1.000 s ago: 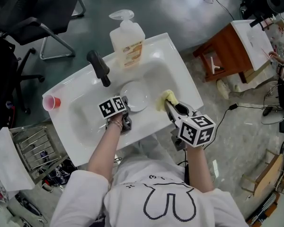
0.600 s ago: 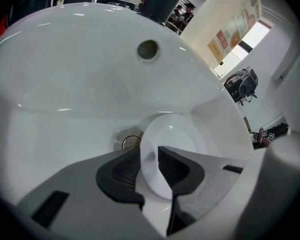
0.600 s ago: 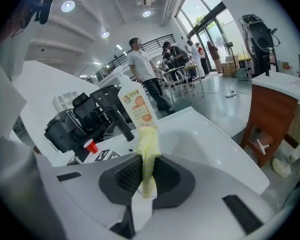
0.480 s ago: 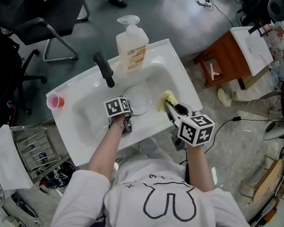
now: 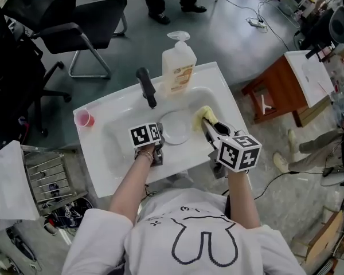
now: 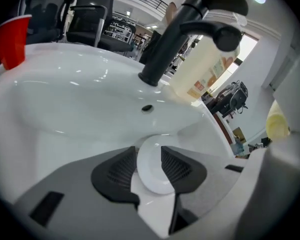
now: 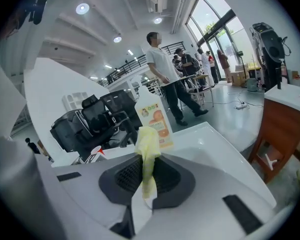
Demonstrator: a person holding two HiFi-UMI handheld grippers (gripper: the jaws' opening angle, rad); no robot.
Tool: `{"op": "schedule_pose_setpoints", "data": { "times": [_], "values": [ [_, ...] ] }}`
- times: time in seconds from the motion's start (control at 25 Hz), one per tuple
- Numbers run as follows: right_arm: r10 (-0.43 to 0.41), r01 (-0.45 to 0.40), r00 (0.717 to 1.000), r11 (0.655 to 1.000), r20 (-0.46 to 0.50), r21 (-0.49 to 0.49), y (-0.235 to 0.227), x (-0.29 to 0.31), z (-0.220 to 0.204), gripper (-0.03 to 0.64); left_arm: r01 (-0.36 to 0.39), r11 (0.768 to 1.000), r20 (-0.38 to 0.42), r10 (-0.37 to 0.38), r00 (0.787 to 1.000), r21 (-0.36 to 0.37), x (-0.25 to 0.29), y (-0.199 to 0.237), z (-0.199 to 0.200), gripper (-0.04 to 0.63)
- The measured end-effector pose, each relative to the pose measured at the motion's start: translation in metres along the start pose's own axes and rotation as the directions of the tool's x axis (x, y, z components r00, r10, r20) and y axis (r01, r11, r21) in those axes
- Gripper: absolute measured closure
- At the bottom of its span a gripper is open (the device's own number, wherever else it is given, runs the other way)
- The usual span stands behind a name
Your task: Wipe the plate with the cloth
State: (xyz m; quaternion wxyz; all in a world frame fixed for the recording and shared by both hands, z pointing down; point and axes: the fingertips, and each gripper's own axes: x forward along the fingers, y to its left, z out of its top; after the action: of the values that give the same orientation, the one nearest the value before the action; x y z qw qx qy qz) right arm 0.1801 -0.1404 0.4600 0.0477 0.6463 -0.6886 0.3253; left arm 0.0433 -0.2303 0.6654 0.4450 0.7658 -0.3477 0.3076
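While the plate [image 5: 176, 127] lies flat in the middle of the white sink [image 5: 103, 171], neither pair of tongs is pressing on it. The left tongs [image 6: 149, 153] hang over the near side of the sink, pointing steeply down into the basin. Their jaws have just been opening and now stand spread. The near edge of the plate shows in the gap between the two ribbed pads [image 6: 117, 171], and neither pad grips it.

The right tongs [image 7: 147, 168] are pressed together on the cloth [image 7: 149, 141] — a yellow one, pinched so that a bunched end sticks up past the tips and a thinner tail hangs down between the jaws. In the head view the cloth is held over the right side of the sink, just beside the plate's edge.

A black tap [image 5: 147, 86] stands on the back rim of the sink, and a soap bottle [image 5: 179, 67] with an orange label is just beside it on the same rim. A red cup [image 5: 83, 118] sits upright on the sink's left rim — well apart from the plate. Beyond the sink, in the right gripper view, a person [image 7: 165, 69] in a white top stands on the floor.
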Motion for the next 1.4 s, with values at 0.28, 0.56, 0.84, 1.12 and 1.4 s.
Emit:
{"op": "schedule_pose_setpoints", "data": {
  "times": [0.28, 0.56, 0.84, 1.12, 1.4],
  "values": [
    [0.044, -0.04, 0.997, 0.998, 0.066, -0.053, 0.022, 0.005, 0.036, 0.569, 0.024, 0.999, 0.165, -0.03, 0.986, 0.034, -0.055, -0.002, 0.042, 0.443],
    [0.068, -0.054, 0.988, 0.993, 0.136, -0.107, 0.03, 0.002, 0.071, 0.569, -0.008, 0.988, 0.356, -0.048, 0.933, 0.152, -0.122, -0.015, 0.093, 0.443],
    [0.079, -0.041, 0.979, 0.979, 0.189, -0.2, 0.04, -0.005, 0.101, 0.569, -0.097, 0.956, 0.523, -0.064, 0.85, 0.275, -0.183, -0.037, 0.133, 0.44],
    [0.114, 0.02, 0.947, 0.913, 0.3, -0.408, 0.065, -0.026, 0.134, 0.569, -0.223, 0.894, 0.679, -0.114, 0.725, 0.388, -0.248, -0.066, 0.163, 0.439],
    [0.129, 0.185, 0.872, 0.807, 0.473, -0.561, 0.09, -0.057, 0.176, 0.569, -0.324, 0.818, 0.809, -0.261, 0.526, 0.475, -0.326, -0.104, 0.185, 0.44]
  ]
}}
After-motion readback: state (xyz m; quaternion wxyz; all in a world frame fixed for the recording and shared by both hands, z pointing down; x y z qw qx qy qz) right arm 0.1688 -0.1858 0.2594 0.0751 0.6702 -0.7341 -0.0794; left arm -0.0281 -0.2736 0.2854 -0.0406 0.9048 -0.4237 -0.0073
